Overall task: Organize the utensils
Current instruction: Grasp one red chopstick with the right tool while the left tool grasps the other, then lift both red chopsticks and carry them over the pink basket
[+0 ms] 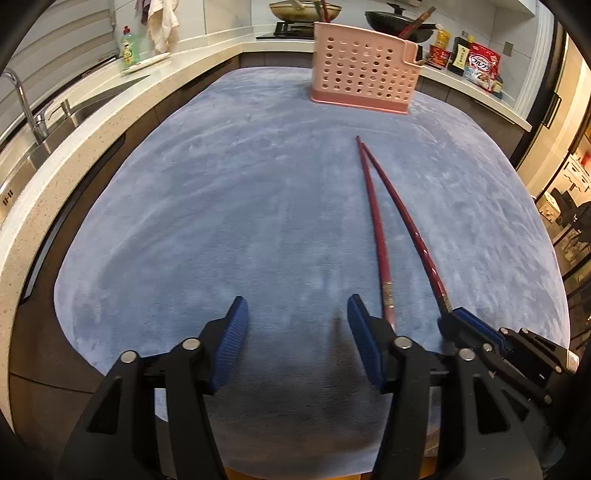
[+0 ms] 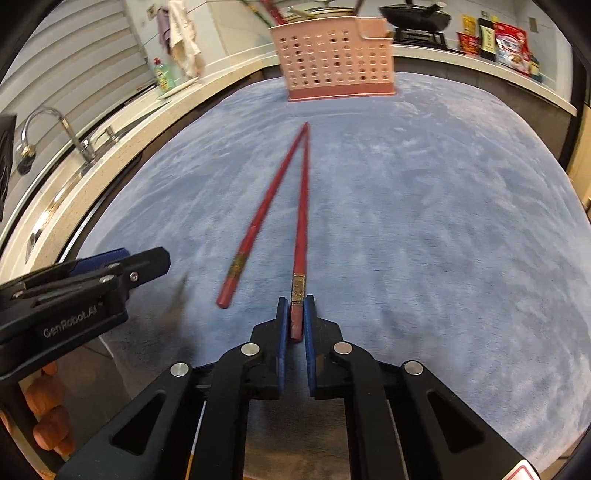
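Note:
Two red chopsticks lie in a narrow V on the blue cloth (image 1: 221,184), tips touching toward the pink perforated utensil basket (image 1: 364,70) (image 2: 334,59). My right gripper (image 2: 296,314) is shut on the gold-banded butt end of the right chopstick (image 2: 303,206); in the left wrist view that gripper (image 1: 454,317) holds the same stick (image 1: 406,218). The other chopstick (image 2: 262,218) (image 1: 375,221) rests loose on the cloth. My left gripper (image 1: 297,306) stands open with only cloth between its fingers; the loose stick's end passes just right of its right finger. The left gripper (image 2: 155,260) also shows at the right wrist view's left edge.
A counter wraps around the cloth. A sink with faucet (image 1: 22,99) (image 2: 70,129) and green soap bottle (image 1: 129,46) are on the left. A stove with woks (image 1: 399,22) stands behind the basket, food packets (image 1: 480,62) at far right. Orange items (image 2: 48,413) sit below the table's near-left corner.

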The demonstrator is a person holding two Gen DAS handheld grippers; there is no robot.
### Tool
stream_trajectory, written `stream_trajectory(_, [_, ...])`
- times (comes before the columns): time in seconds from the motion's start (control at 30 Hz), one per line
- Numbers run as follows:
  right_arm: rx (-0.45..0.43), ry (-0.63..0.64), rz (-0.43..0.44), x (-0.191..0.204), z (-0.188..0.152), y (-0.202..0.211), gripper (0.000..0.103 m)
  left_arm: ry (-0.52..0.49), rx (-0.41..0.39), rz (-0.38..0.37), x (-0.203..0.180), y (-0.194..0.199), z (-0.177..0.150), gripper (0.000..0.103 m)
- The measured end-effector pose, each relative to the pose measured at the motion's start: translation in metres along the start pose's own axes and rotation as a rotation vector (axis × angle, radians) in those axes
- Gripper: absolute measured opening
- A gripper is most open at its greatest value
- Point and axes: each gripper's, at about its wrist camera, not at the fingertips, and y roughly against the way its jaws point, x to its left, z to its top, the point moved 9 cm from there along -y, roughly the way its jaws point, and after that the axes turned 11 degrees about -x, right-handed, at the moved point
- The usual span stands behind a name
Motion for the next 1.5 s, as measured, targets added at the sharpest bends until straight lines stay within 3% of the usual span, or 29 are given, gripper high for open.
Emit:
stream_trajectory(0.27, [-0.041,-0.082,-0.052,-0.041,0.009,0.02,0.007,-0.024,0.025,-0.081,-0.038,-0.012,-0.004,0.057])
stream_trajectory(0.53, [-0.047,-0.102,-0.054,-0.051,0.007,0.024,0.007,-0.037,0.056,-0.065,-0.051,-0.027,-0.012,0.052])
stream_trajectory(0.63, [-0.046,-0.105,-0.051,-0.052,0.005,0.025,0.007,-0.041,0.051,-0.054,-0.051,-0.027,-0.012,0.045])
stream_trajectory(0.9, [-0.045,-0.111,-0.046,-0.052,0.004,0.025,0.007,-0.058,0.058,-0.064,-0.053,-0.026,-0.013,0.008])
stream_trajectory(1.23, [-0.064,-0.109,-0.04,-0.054,0.007,0.033,0.007,-0.071,0.062,-0.077,-0.058,-0.018,-0.014,0.007])
stream_trajectory(1.5, [-0.131,-0.106,-0.035,-0.06,0.037,0.055,0.007,-0.065,0.02,-0.093,-0.06,0.007,0.008,0.007])
